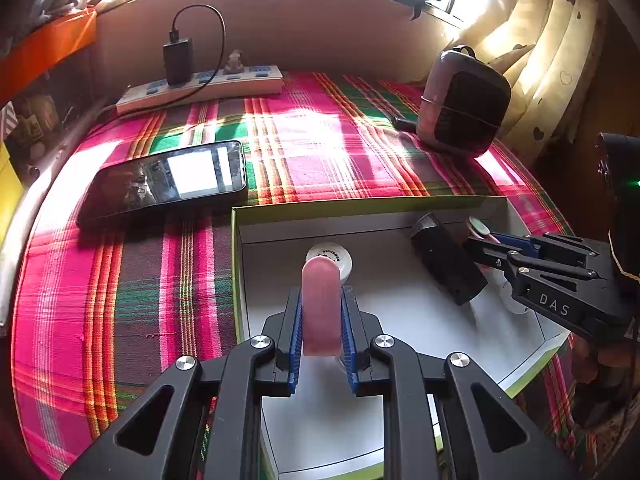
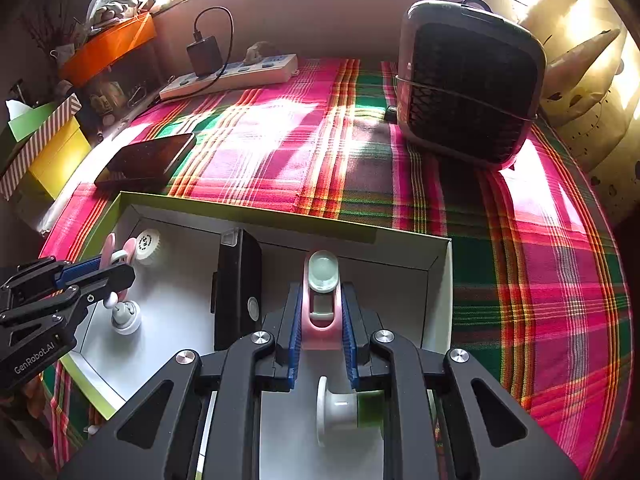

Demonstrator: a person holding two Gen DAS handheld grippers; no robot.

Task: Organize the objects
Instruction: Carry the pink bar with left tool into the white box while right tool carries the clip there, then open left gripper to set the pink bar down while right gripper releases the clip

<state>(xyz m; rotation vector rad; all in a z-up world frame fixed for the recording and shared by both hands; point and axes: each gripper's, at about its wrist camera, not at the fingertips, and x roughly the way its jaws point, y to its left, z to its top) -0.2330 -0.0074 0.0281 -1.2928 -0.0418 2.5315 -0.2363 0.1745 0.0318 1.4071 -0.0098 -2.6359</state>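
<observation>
Over the white box (image 1: pixel 400 216): left gripper (image 1: pixel 321 320) clamped on a pink piece (image 1: pixel 320 304), right gripper (image 2: pixel 321 316) clamped on a pink clip (image 2: pixel 322 312). Inside: black case (image 2: pixel 238 292), white spool (image 2: pixel 336 408). Beyond, on plaid cloth (image 1: pixel 160 280): phone (image 1: pixel 164 178).

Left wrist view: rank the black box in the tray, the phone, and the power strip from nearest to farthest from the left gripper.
From the left gripper, shut on a pink piece:
1. Black box, lying inside the white tray, to the right.
2. Phone, flat on the plaid cloth, outside the tray's left corner.
3. Power strip, far back along the wall.
</observation>
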